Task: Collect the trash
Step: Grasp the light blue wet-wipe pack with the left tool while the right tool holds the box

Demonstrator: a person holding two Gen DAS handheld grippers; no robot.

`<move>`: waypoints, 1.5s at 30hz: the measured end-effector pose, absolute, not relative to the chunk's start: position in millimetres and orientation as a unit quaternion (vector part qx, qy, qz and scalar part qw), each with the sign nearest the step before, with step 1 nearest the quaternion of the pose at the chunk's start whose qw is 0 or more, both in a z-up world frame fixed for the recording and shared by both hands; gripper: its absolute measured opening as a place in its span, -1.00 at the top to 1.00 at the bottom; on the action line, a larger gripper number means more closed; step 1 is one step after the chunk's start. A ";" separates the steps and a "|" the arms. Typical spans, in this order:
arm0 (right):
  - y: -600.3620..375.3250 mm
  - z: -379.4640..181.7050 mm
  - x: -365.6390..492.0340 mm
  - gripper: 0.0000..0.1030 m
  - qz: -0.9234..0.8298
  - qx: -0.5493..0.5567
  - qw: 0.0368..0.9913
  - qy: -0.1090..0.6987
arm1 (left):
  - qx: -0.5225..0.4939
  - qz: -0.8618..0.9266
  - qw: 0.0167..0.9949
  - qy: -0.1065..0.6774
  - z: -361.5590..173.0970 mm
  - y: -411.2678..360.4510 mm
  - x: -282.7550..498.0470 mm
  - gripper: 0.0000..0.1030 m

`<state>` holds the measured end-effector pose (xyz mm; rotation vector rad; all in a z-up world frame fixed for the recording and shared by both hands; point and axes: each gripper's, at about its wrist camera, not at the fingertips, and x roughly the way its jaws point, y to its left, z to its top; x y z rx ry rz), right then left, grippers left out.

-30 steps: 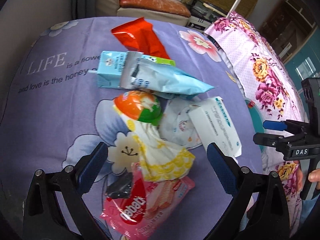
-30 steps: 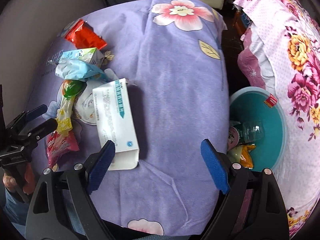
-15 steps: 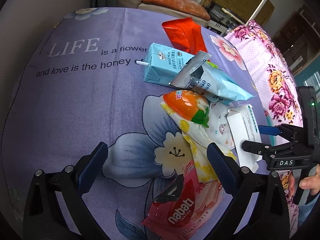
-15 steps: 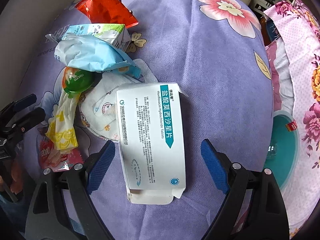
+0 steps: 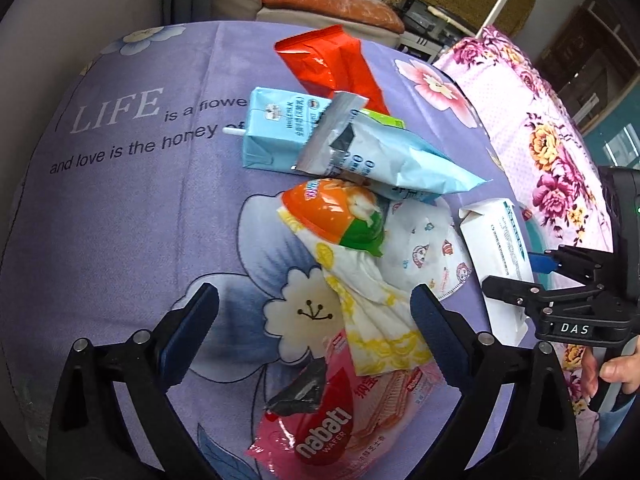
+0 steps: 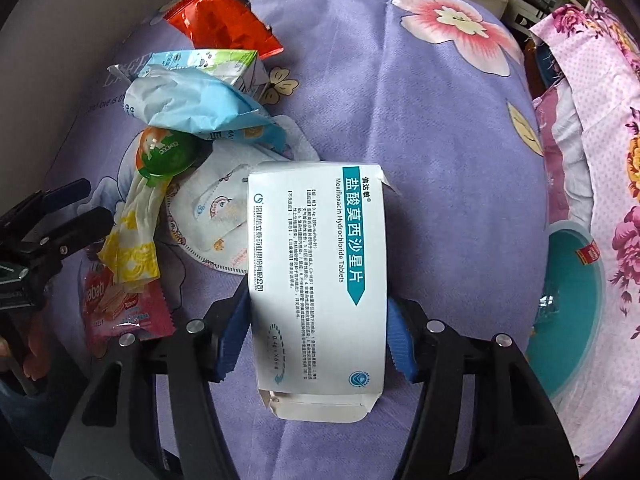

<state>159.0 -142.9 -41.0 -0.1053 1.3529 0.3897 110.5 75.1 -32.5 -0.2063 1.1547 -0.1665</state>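
While my right gripper (image 6: pixel 316 336) was closing around the white medicine box (image 6: pixel 318 276) at the lower centre of its view, blue pads at both long edges, my left gripper (image 5: pixel 314 330) hung wide, narrowing slightly and holding nothing, over the yellow-printed wrapper (image 5: pixel 372 320) and pink wafer packet (image 5: pixel 348 420) on the purple cloth (image 5: pixel 120 220).

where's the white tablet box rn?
In the right wrist view the white tablet box lies flat on the purple cloth, between the closing jaws of the right gripper, just right of the printed face mask.
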 end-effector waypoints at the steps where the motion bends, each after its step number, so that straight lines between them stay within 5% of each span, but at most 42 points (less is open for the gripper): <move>1: -148.7 -39.0 158.0 -0.11 0.175 -0.044 0.764 0.619 | -0.096 -0.081 0.828 0.547 -33.3 71.0 112.5 -0.71; 6: -162.5 -33.2 155.7 -0.12 0.167 -0.028 0.773 0.612 | -0.089 -0.079 0.820 0.560 -40.3 56.3 121.1 -0.51; 15: -195.3 -26.4 158.4 -0.12 0.173 -0.005 0.780 0.601 | -0.066 -0.054 0.839 0.538 -20.5 53.8 135.8 -0.50; 31: -218.3 -31.3 174.1 -0.13 0.166 0.018 0.775 0.609 | 0.268 -0.188 0.798 0.506 -7.9 -9.8 176.2 -0.53; 37: -224.9 -33.3 176.2 -0.13 0.162 0.022 0.775 0.611 | 0.317 -0.211 0.767 0.517 -30.5 -24.1 187.4 -0.51; 39: -227.1 -34.0 175.8 -0.13 0.161 0.023 0.775 0.611 | 0.309 -0.212 0.766 0.523 -32.3 -24.9 188.0 0.11; 42: -232.7 -35.6 176.8 -0.13 0.157 0.030 0.775 0.612 | 0.266 -0.210 0.782 0.524 -23.3 -20.4 189.8 0.62; 45: -238.8 -35.2 176.4 -0.13 0.154 0.041 0.778 0.608 | 0.242 -0.210 0.792 0.520 -17.0 -22.7 184.1 0.72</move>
